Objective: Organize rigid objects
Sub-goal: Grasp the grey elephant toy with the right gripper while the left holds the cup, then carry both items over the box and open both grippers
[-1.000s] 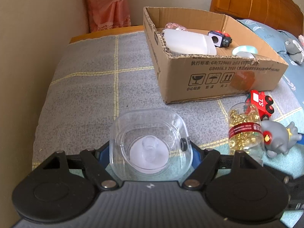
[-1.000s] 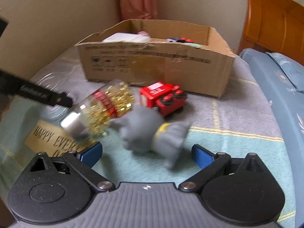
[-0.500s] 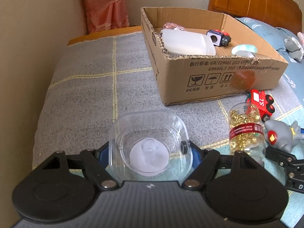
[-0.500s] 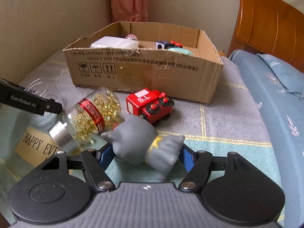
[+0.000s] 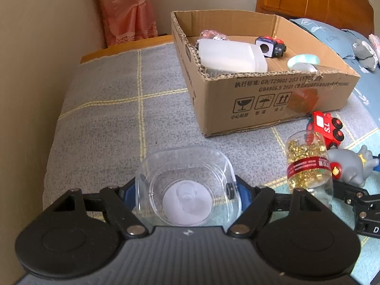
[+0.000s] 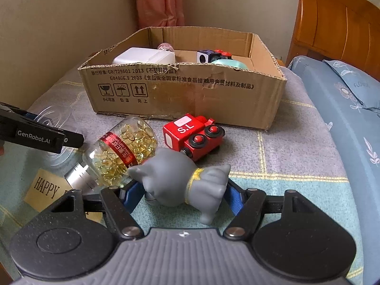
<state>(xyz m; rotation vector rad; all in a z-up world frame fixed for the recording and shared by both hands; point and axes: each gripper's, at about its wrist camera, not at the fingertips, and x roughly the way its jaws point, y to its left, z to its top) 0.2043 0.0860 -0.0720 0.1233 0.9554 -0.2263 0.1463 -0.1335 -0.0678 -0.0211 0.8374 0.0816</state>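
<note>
My left gripper [image 5: 186, 191] is shut on a clear plastic container [image 5: 185, 185] and holds it above the grey blanket. My right gripper [image 6: 181, 191] is shut on a grey cat figurine [image 6: 182, 181], which also shows in the left wrist view [image 5: 349, 168]. A jar of yellow capsules [image 6: 121, 152] lies on its side left of the figurine. A red toy train [image 6: 192, 135] sits behind it. The open cardboard box [image 6: 190, 90] holds a white bottle [image 5: 230, 55], a small toy car [image 5: 270, 44] and a pale green lid [image 5: 302, 61].
The bed's blanket [image 5: 106, 123] lies against the wall on the left. A wooden headboard [image 6: 337, 21] and blue pillow [image 6: 344, 87] stand at the right. A "HAPPY" card [image 6: 47, 190] lies near the jar. A pink curtain [image 5: 128, 7] hangs behind.
My right gripper moved forward and closed on the grey cat figurine. My left gripper, still holding the clear container, shifted slightly toward the box.
</note>
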